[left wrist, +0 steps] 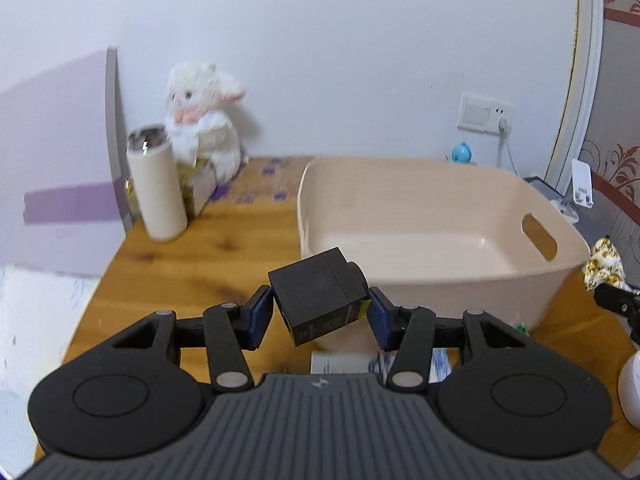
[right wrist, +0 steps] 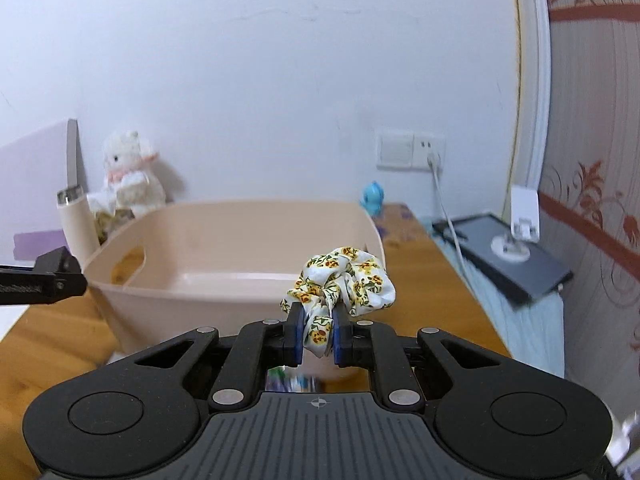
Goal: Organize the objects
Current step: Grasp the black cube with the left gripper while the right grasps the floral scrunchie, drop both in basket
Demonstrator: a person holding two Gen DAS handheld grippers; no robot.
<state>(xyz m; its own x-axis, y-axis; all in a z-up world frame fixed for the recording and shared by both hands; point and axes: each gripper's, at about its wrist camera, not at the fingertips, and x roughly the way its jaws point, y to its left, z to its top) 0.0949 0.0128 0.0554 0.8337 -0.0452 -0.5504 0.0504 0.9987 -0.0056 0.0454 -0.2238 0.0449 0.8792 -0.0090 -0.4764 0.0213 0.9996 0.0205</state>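
Note:
My left gripper [left wrist: 320, 310] is shut on a black boxy device [left wrist: 318, 294] and holds it tilted, above the table, just in front of the near wall of a beige plastic tub [left wrist: 436, 276]. The tub's inside looks bare. My right gripper [right wrist: 317, 330] is shut on a white floral scrunchie [right wrist: 344, 276], held just in front of the tub's right near corner [right wrist: 240, 292]. The scrunchie also shows at the right edge of the left wrist view [left wrist: 606, 266]. The left gripper with its black device shows at the left of the right wrist view [right wrist: 48, 274].
A wooden table [left wrist: 224, 248] carries a cream tumbler [left wrist: 158, 192], a white plush bunny [left wrist: 206, 120] on a tissue box and a blue figurine [left wrist: 462, 152]. Papers [left wrist: 340, 362] lie under the grippers. A tablet [right wrist: 516, 258] and charger cable [right wrist: 448, 212] lie right.

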